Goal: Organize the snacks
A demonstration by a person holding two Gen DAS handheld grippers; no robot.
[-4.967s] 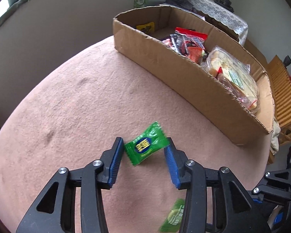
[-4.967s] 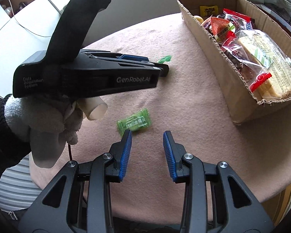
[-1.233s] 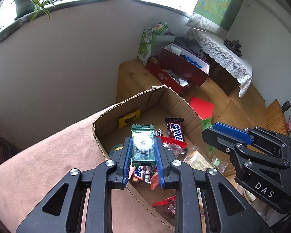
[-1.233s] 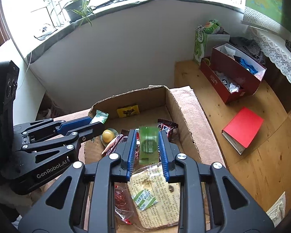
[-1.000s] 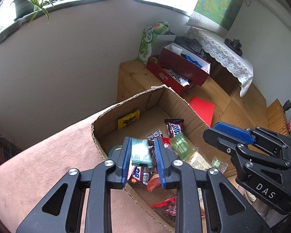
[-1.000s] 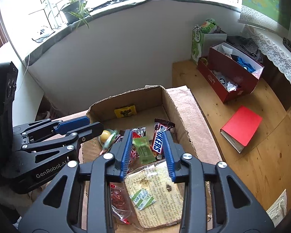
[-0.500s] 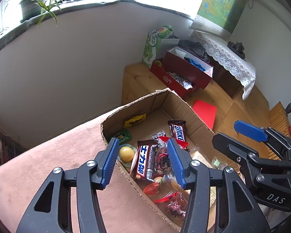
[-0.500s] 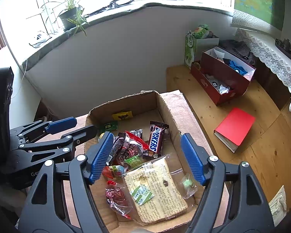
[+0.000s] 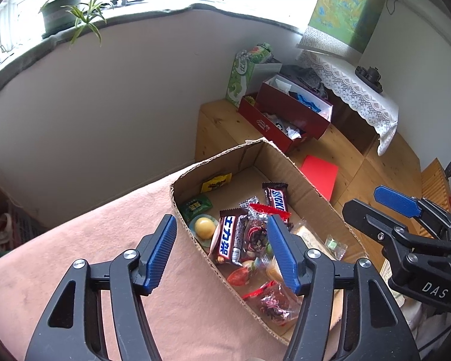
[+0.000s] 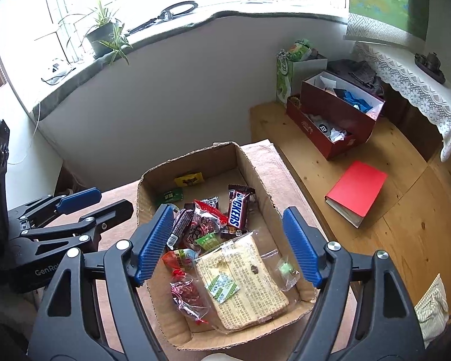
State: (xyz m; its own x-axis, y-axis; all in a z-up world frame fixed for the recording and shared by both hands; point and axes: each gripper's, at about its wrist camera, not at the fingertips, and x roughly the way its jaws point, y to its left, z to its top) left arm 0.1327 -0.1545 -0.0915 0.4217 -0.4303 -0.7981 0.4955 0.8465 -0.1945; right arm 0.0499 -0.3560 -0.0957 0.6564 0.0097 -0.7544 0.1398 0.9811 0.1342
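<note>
Hovering above the cardboard box, the left gripper and right gripper both stand spread wide, nothing between the fingers. Snacks lie loose inside: Snickers bar, green candy atop the pile, cracker pack nearest the camera. Judgement: wrappers are light, thin and slippery, and will crumple under pinch; crackers brittle. Best taken across the firm middle of a bar or a crimped wrapper end, with gentle squeeze.

White wall, bright window w/ potted plant; wood floor.
</note>
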